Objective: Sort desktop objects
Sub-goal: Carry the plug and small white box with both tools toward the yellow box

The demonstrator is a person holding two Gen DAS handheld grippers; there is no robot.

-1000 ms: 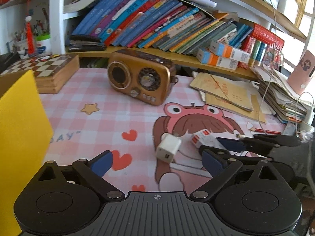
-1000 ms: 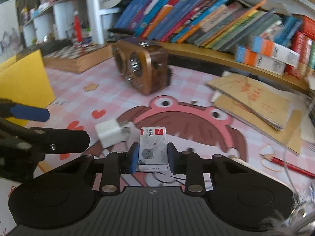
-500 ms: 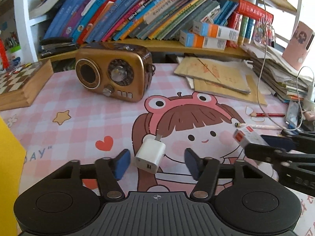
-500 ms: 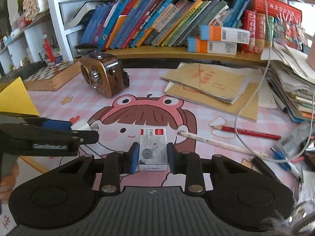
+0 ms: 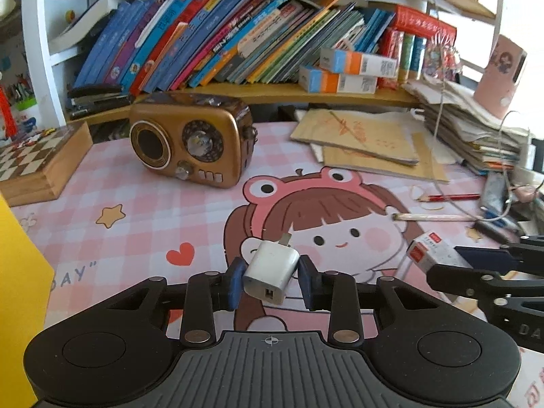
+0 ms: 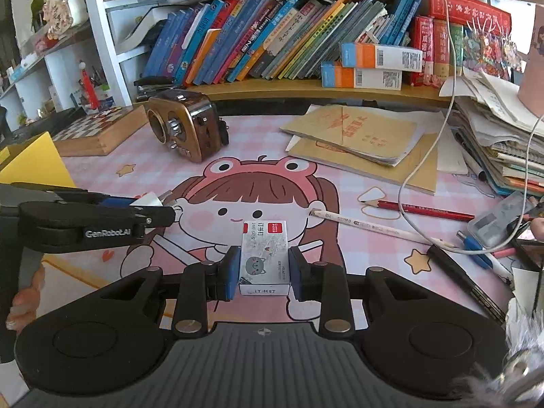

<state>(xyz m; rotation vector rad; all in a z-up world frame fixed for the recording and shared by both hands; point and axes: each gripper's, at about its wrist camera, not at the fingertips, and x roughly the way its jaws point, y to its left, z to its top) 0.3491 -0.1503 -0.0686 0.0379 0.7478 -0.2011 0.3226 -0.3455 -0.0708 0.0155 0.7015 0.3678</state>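
A white USB charger plug (image 5: 270, 277) sits tilted between the blue pads of my left gripper (image 5: 271, 282), prongs pointing away. The jaws are closing and both pads touch its sides, just above the pink cartoon desk mat (image 5: 142, 210). My right gripper (image 6: 261, 272) is shut on a small white staple box (image 6: 264, 258) with a red label and a cat drawing, held above the mat. In the left wrist view that staple box (image 5: 430, 253) shows at the right. In the right wrist view the left gripper (image 6: 149, 209) and charger (image 6: 149, 200) reach in from the left.
A brown retro radio (image 5: 192, 144) and a wooden chessboard box (image 5: 37, 159) stand at the back left. A yellow box (image 5: 17, 289) fills the left edge. Kraft notebooks (image 5: 360, 139), pencils (image 6: 421, 209), a white cable (image 6: 425, 156) and a paper pile (image 6: 503, 142) crowd the right.
My left jaws went from wide open to closed around the charger, and the gripper moved in over it. My right gripper carried the staple box away to the right.
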